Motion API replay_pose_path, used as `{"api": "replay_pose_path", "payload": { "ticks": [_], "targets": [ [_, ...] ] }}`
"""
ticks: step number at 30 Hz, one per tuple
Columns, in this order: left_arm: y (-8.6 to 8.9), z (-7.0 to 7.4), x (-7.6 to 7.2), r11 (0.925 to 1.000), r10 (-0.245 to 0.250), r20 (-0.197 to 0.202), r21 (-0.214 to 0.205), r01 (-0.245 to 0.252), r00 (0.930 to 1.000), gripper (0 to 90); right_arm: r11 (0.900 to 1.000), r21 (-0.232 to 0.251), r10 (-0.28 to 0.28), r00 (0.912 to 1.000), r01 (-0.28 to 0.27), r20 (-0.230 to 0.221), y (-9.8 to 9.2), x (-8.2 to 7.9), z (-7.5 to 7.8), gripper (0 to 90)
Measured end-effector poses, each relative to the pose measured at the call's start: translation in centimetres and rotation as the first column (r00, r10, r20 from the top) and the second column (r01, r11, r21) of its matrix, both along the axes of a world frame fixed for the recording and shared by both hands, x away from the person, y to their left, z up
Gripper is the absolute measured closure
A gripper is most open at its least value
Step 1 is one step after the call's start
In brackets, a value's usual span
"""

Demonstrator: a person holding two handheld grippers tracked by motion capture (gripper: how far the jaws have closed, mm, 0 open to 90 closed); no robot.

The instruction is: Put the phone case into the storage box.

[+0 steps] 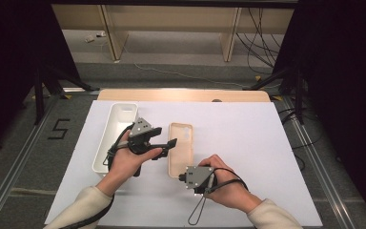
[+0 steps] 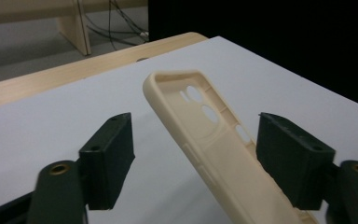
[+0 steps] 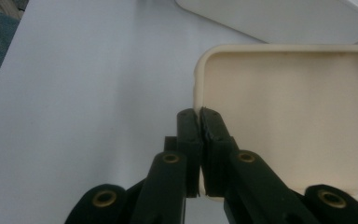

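A cream phone case (image 1: 181, 143) lies inside-up on the white sheet, its camera holes at the far end. My left gripper (image 1: 166, 136) reaches in from the left. In the left gripper view the left gripper (image 2: 193, 140) stands open, and the phone case (image 2: 223, 149) runs between its jaws, close to the right one and well apart from the left one. My right gripper (image 1: 183, 177) is at the case's near end. Seen from the right gripper view, the right gripper (image 3: 199, 114) is shut, pinching the rim of the phone case (image 3: 289, 107) at a near corner.
A long white tray (image 1: 106, 138) stands left of the case, behind the left hand; its edge is the white tray (image 3: 279, 18) beyond the case. The white sheet (image 1: 248, 143) covers the table, with a wooden edge (image 1: 181, 94) at the back. Cables and dark stands line the floor.
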State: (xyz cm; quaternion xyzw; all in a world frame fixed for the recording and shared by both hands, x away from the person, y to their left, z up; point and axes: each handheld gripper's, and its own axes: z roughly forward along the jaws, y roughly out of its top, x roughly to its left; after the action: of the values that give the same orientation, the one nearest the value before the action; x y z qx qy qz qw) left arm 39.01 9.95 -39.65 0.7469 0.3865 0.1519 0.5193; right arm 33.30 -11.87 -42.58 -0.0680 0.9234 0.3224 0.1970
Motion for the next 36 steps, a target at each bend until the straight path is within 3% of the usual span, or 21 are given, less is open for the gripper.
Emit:
{"api": "replay_pose_path", "payload": {
  "ticks": [6,16,28,33,35,36],
  "targets": [
    [-0.3,-0.3,1.0,0.9995,0.026,-0.061,-0.016,-0.027,0.9978,42.7,0.9999,-0.010,0.006,0.9999,-0.005,0.010,0.0,-0.1,0.1,88.4],
    [0.1,-0.7,1.8,0.9975,0.045,-0.118,-0.049,-0.051,0.9919,60.2,0.9995,-0.030,0.013,0.9994,-0.012,0.031,0.3,-0.3,0.0,88.4],
    [-0.2,0.1,1.2,0.9956,0.034,-0.121,-0.083,-0.045,0.9921,72.8,0.9991,-0.042,0.012,0.9989,-0.010,0.045,0.3,-0.3,-0.3,88.3],
    [-0.7,0.7,0.5,0.9928,0.019,-0.109,-0.116,-0.032,0.9939,77.1,0.9990,-0.045,0.002,0.9993,-0.001,0.037,0.4,-0.2,-0.6,88.2],
    [-0.9,0.9,0.2,0.9889,0.006,-0.110,-0.147,-0.022,0.9939,79.4,0.9988,-0.048,-0.005,0.9995,0.006,0.032,0.4,-0.2,-0.6,87.8],
    [-1.0,1.1,0.1,0.9898,0.000,-0.095,-0.142,-0.014,0.9954,81.8,0.9993,-0.035,-0.014,0.9996,0.015,0.024,0.4,-0.1,-0.7,85.4]
  ]
}}
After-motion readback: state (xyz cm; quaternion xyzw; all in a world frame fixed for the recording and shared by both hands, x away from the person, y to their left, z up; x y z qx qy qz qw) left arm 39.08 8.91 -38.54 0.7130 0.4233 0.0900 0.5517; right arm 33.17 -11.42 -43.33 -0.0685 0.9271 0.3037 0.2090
